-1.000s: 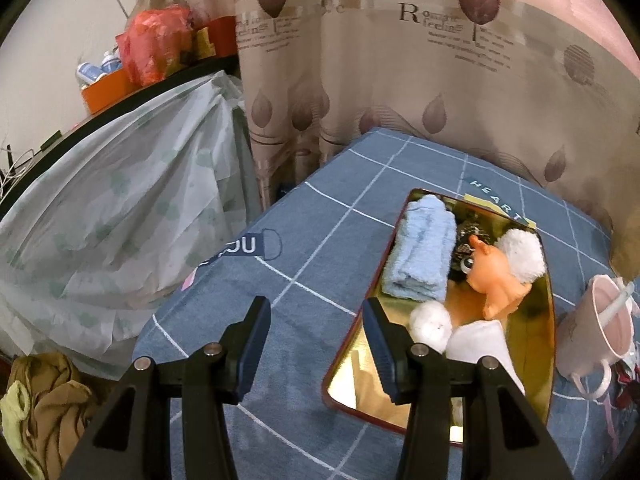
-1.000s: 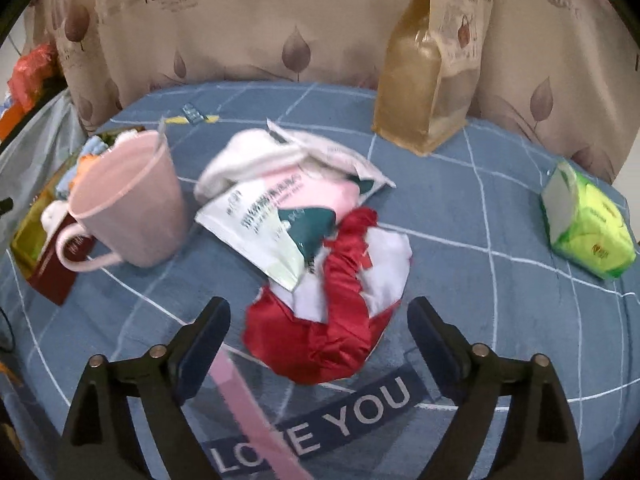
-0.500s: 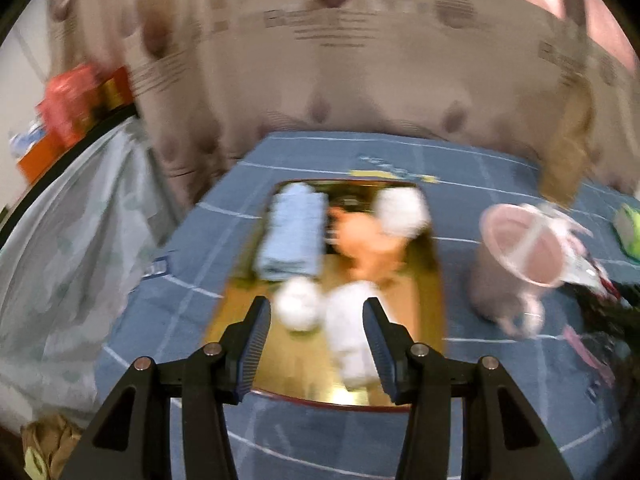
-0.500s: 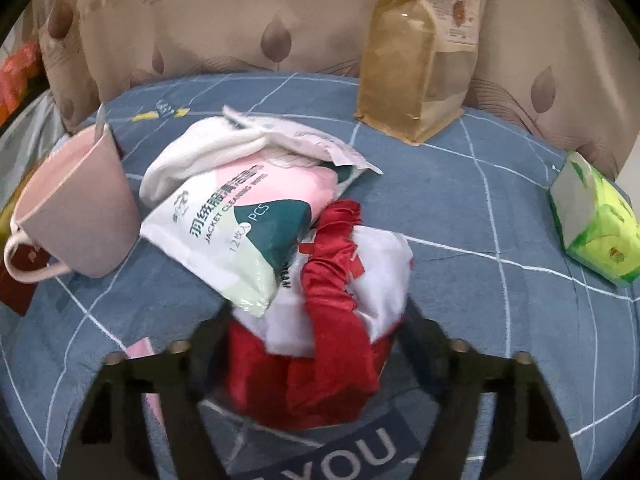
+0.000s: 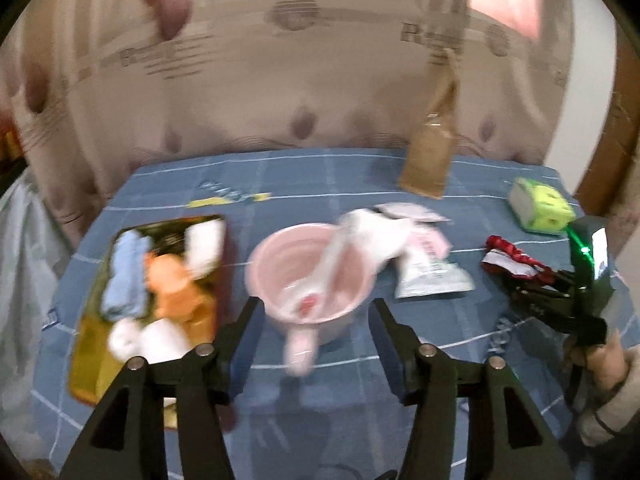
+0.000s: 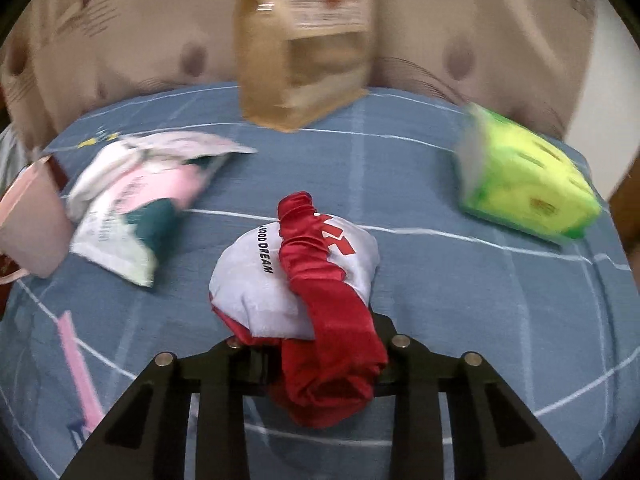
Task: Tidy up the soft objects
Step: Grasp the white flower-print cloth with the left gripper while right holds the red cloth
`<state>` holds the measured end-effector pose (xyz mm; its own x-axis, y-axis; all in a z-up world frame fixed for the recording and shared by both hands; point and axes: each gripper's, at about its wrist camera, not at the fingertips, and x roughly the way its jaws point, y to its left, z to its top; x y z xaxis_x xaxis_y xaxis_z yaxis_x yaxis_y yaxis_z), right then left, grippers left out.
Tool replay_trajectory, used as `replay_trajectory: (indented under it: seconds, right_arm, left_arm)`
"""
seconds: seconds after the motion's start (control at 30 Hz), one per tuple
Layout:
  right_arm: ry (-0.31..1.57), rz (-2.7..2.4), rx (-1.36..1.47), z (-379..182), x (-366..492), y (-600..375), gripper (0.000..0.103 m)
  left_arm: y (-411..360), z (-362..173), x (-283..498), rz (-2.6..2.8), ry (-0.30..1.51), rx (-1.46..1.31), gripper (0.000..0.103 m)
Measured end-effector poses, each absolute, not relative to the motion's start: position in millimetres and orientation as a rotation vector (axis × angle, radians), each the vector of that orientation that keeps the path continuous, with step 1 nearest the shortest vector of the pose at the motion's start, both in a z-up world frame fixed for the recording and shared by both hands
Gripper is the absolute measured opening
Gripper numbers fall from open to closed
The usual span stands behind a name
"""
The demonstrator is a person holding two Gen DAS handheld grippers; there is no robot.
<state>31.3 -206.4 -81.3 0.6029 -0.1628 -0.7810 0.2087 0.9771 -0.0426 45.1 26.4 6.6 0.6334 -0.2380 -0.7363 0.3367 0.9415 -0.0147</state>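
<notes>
On the table (image 5: 320,184), seen from the left wrist, a mug (image 5: 310,280) stands at the centre with a spoon (image 5: 320,276) in it. At nine o'clock of the mug lies a tray (image 5: 94,364) holding a folded towel (image 5: 126,276), a toy (image 5: 174,288) and some balls. At two o'clock of the mug lies a packet (image 5: 428,268), partly under a cloth (image 5: 372,232). At three o'clock, past the packet, lies a satin pouch (image 5: 512,258). A paper bag (image 5: 430,160) stands at one o'clock by the curtain, and a tissue pack (image 5: 540,210) lies right of it.
</notes>
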Motion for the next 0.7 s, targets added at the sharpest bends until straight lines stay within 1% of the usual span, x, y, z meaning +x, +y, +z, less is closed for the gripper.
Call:
replay_trajectory:
  seconds: [0.2, 0.3, 0.47, 0.7]
  right_arm:
    - [0.872, -0.308, 0.137, -82, 22, -252, 0.029]
    - [0.864, -0.308, 0.134, -83, 23, -249, 0.030]
    - [0.863, -0.301, 0.141, -83, 29, -243, 0.031]
    - [0.860, -0.285, 0.152, -83, 30, -244, 0.035]
  left_arm:
    - [-19, 12, 53, -0.426, 0.843, 0.163, 0.056]
    - [-40, 17, 66, -0.479, 0.872, 0.146, 0.060]
    - [-66, 21, 102, -0.521, 0.963, 0.060, 0.060]
    - [-105, 10, 151, -0.510, 1.064, 0.063, 0.060]
